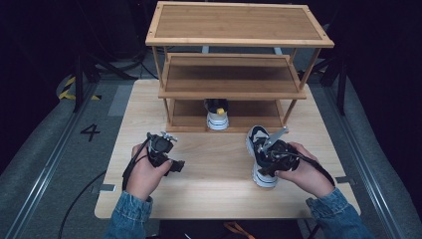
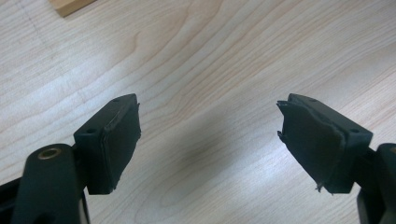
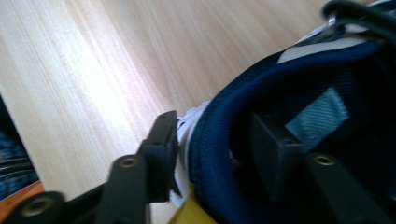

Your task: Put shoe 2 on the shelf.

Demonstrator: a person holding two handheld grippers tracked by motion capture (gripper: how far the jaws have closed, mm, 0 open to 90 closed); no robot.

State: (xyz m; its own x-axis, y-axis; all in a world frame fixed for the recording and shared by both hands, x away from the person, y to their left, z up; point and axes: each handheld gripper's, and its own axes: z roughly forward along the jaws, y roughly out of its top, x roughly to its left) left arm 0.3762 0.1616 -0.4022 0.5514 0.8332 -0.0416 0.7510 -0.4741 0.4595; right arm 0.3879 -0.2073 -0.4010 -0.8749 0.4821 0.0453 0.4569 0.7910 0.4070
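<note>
High view puts my right gripper (image 1: 271,149) at about four o'clock on the surface (image 1: 214,169), sitting on the heel of a navy-and-white sneaker (image 1: 260,175) that lies on the wood in front of the shelf rack (image 1: 234,64). Right gripper view gives me the detail: one jaw is outside the heel, the other is down inside the shoe's opening, and the padded blue collar (image 3: 219,140) is pinched between them, so I read that gripper as clamped on the sneaker. The shoe looks to be resting on the surface, not lifted.

At twelve o'clock a second sneaker (image 1: 217,115) already stands on the rack's bottom shelf, heel toward me. My judgement: one shoe is placed, this one is gripped but not yet carried, so the lift and the set-down beside its mate are left.

My left gripper (image 1: 161,149) hovers at about eight o'clock; left gripper view shows its jaws wide apart over bare wood, holding nothing.
</note>
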